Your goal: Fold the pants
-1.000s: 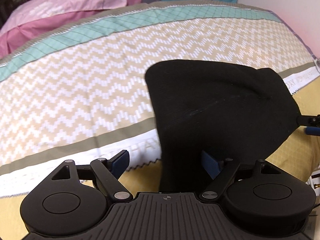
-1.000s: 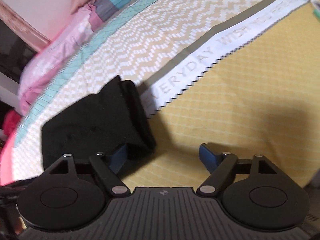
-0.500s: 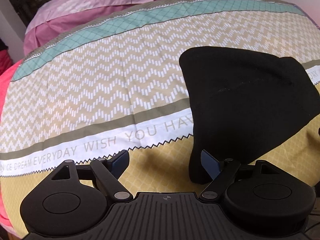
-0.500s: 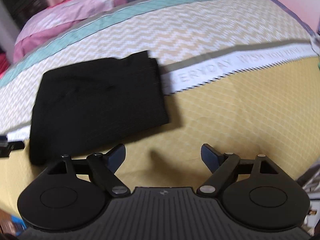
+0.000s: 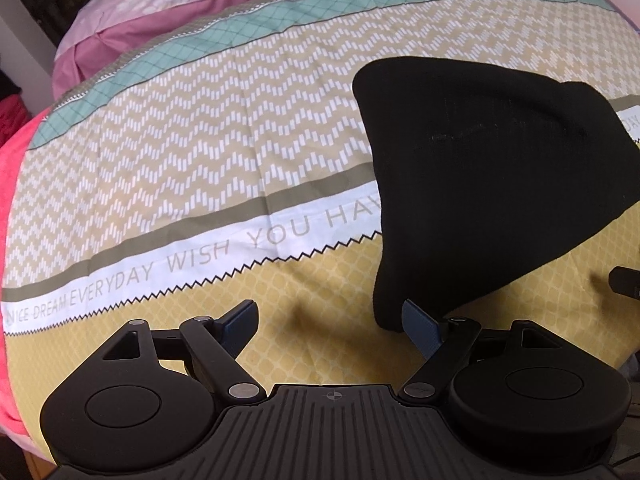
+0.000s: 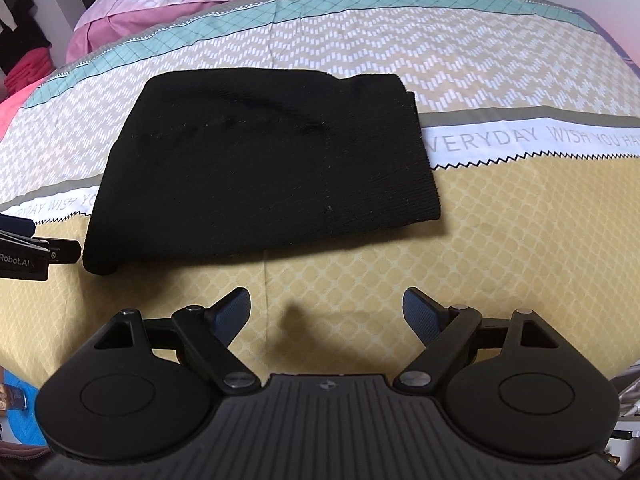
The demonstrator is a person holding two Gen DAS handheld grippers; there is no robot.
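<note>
I have the pants [image 6: 264, 160] lying as a compact black bundle on the bed [image 6: 500, 240], straddling the white lettered band [image 6: 532, 140] of the bedspread. From my right gripper [image 6: 326, 312] the bundle sits straight ahead and slightly left, apart from the fingertips, with yellow quilt between them. Its long axis runs side to side across that view, the ribbed cuff end toward the right, the rounder end toward the left.

My left gripper [image 5: 332, 320] is the nearer one: its right finger [image 5: 420, 326] sits just beside the bundle's near corner, possibly brushing it, though I cannot tell whether there is contact. From that gripper the pants [image 5: 492, 184] lie ahead and to the right. Both grippers stand wide apart and hold nothing.

I judge the fold essentially finished; any further tuck would start at that near corner, by the left gripper.

Readable writing: the white band says "NICE DREAM EVERYDAY WISH YOU HAV", cut off by the bundle in the left wrist view, and "EVERYDAY WISH YOU HA" to the bundle's right in the right wrist view. The left gripper's body, seen at the edge left of the bundle, carries a label [image 6: 14, 261] reading "Robot.AI", its start cropped.
</note>
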